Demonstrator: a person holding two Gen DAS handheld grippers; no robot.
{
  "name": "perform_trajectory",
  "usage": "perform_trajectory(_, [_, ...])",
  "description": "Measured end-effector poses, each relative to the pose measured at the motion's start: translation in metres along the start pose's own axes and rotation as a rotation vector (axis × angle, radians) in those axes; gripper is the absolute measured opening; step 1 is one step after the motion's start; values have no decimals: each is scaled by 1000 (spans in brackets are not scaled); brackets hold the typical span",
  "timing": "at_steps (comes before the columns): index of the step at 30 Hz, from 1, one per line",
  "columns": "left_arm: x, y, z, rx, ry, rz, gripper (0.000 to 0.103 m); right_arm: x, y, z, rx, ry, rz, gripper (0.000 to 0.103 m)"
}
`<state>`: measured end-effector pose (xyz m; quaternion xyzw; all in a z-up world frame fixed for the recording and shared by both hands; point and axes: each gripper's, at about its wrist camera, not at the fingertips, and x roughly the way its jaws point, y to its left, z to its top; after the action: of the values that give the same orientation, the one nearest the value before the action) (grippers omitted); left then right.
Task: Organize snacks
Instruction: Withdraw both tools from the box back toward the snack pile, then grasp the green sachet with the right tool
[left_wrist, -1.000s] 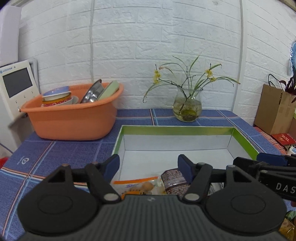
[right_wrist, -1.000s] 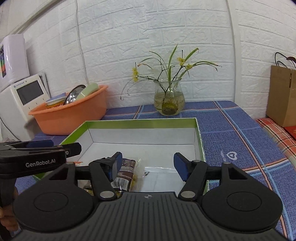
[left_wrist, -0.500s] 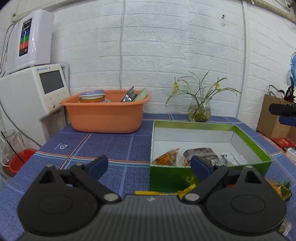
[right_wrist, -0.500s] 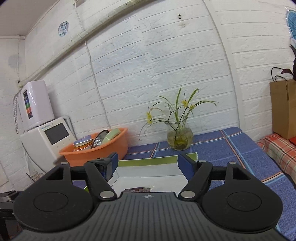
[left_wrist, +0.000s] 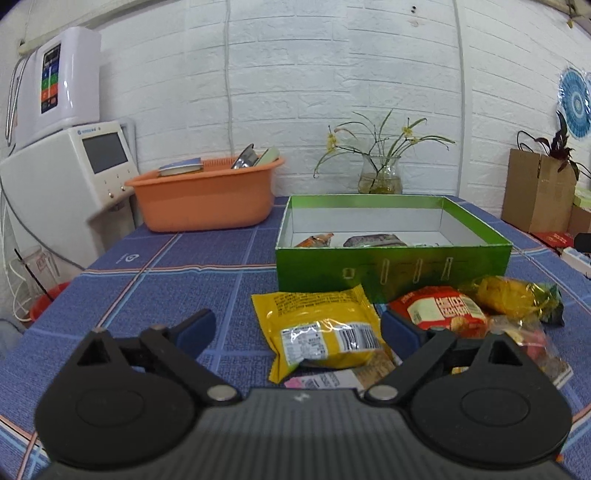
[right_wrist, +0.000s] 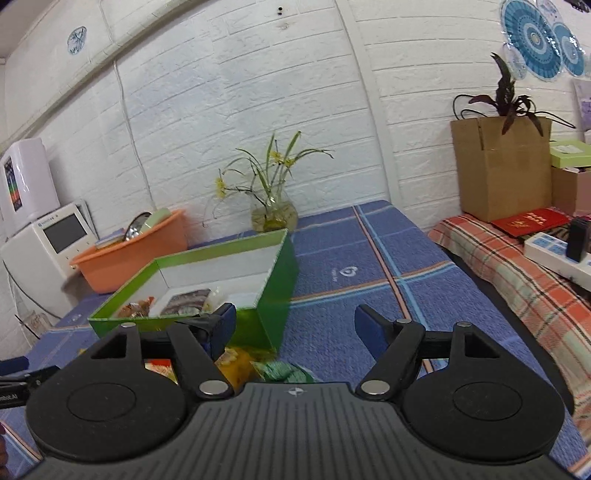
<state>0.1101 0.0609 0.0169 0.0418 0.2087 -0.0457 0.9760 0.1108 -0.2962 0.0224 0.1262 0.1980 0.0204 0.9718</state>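
A green box (left_wrist: 391, 271) (right_wrist: 275, 291) stands open on the blue table, with a few snack packets (left_wrist: 373, 240) (right_wrist: 186, 301) inside. In front of it lie loose snacks: a yellow packet (left_wrist: 325, 332), a red packet (left_wrist: 443, 312), and a yellow-green wrapped one (left_wrist: 517, 297). My left gripper (left_wrist: 295, 332) is open, pulled back from the box, and the yellow packet shows between its fingers without touching them. My right gripper (right_wrist: 295, 326) is open and empty, to the right of the box, above a yellow snack (right_wrist: 236, 363) and a green wrapper (right_wrist: 284, 371).
An orange basin (left_wrist: 207, 199) with dishes sits at the back left beside a white appliance (left_wrist: 66, 184). A glass vase (left_wrist: 380, 179) with flowers stands behind the box. To the right are a cardboard box (right_wrist: 498, 173) and a power strip (right_wrist: 554, 254) on a plaid cloth.
Both grippers drew back out of the green box toward the table's near edge. The left jaws spread wider. The loose snacks in front of the box came into view.
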Motion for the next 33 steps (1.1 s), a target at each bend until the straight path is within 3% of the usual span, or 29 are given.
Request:
perform_trajectory(4, [-22, -11, -17, 94, -11, -19, 94, -16, -10, -16, 52, 49, 17, 103])
perform_trajectory(8, [-31, -17, -35, 100, 36, -54, 94, -21, -11, -29, 71, 121, 0, 103])
perform_trajectory(12, [-29, -22, -45, 76, 109, -104, 94, -25, -1, -39, -18, 157, 16, 103])
perform_trajectory(17, [-27, -29, -48, 92, 137, -105, 94, -29, 12, -46, -132, 163, 4, 103])
perform_trajectory(25, [-25, -33, -50, 108, 163, -108, 94, -24, 13, -47, -194, 143, -17, 103])
perform_trajectory(33, [-27, -29, -46, 75, 160, -152, 94, 10, 28, -40, -484, 180, -16, 103])
